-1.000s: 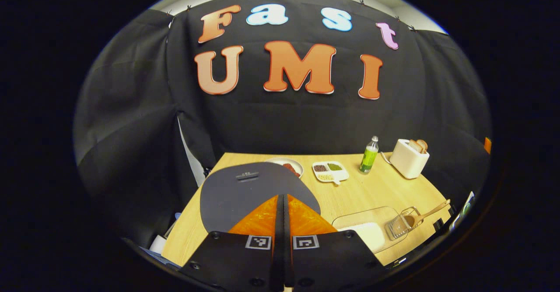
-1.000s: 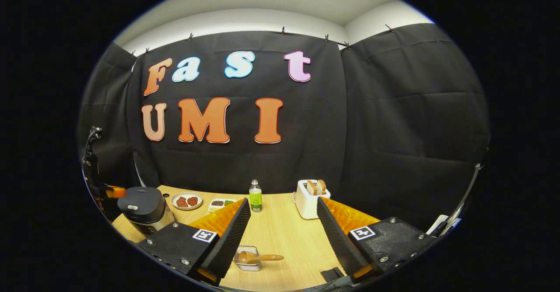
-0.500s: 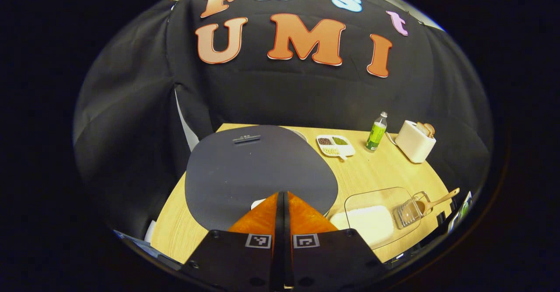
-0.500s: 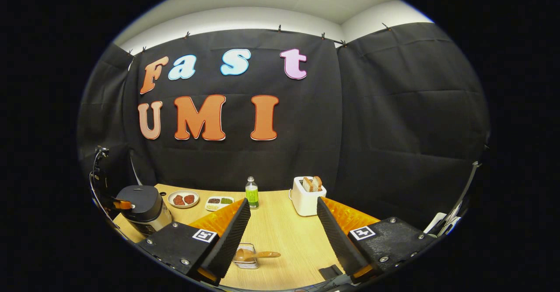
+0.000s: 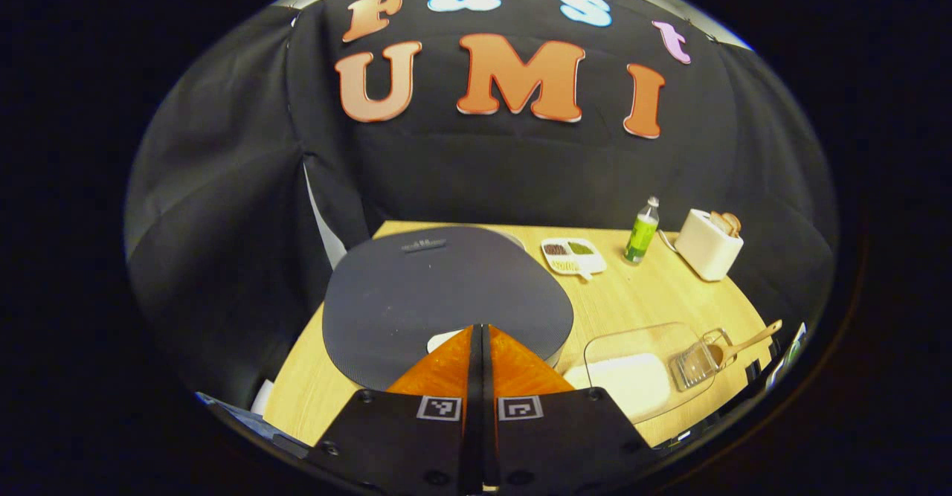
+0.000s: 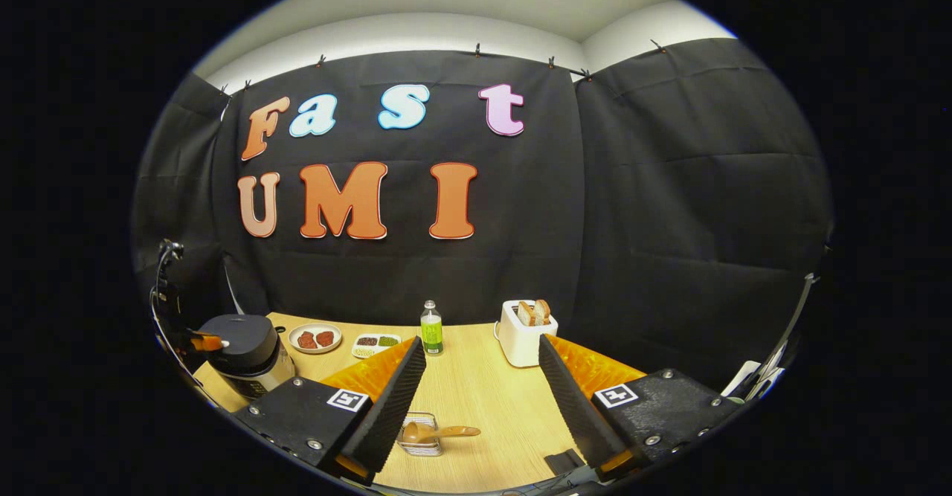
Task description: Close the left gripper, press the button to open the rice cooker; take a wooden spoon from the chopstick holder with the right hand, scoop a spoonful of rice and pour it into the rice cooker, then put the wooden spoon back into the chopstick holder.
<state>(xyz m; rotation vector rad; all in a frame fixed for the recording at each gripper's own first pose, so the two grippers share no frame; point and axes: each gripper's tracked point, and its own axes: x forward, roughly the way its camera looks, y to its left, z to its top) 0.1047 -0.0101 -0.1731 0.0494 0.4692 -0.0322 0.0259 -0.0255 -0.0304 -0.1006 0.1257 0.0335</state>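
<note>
My left gripper (image 5: pixel 480 330) is shut with nothing between its fingers. Its tips sit low over the dark grey lid of the rice cooker (image 5: pixel 446 291), right beside the white button (image 5: pixel 442 341), which they partly hide. The lid is down. In the right gripper view the rice cooker (image 6: pixel 249 347) stands at the far left with the left gripper (image 6: pixel 205 343) at its button. My right gripper (image 6: pixel 482 343) is open and empty above the table. Below it stands the clear chopstick holder (image 6: pixel 419 439) with the wooden spoon (image 6: pixel 440 431) in it. The rice box (image 5: pixel 632 377) lies beside the holder (image 5: pixel 693 364).
At the back of the wooden table (image 6: pixel 476 399) stand a green bottle (image 6: pixel 431 329), a white toaster (image 6: pixel 523 326) with bread, a divided dish (image 6: pixel 375 343) and a plate (image 6: pixel 314 337) of red food. The table's front edge is close to the holder.
The left gripper has come down and forward onto the rice cooker's lid, then eased back a little. The lid has stayed down. The right gripper has hardly moved.
</note>
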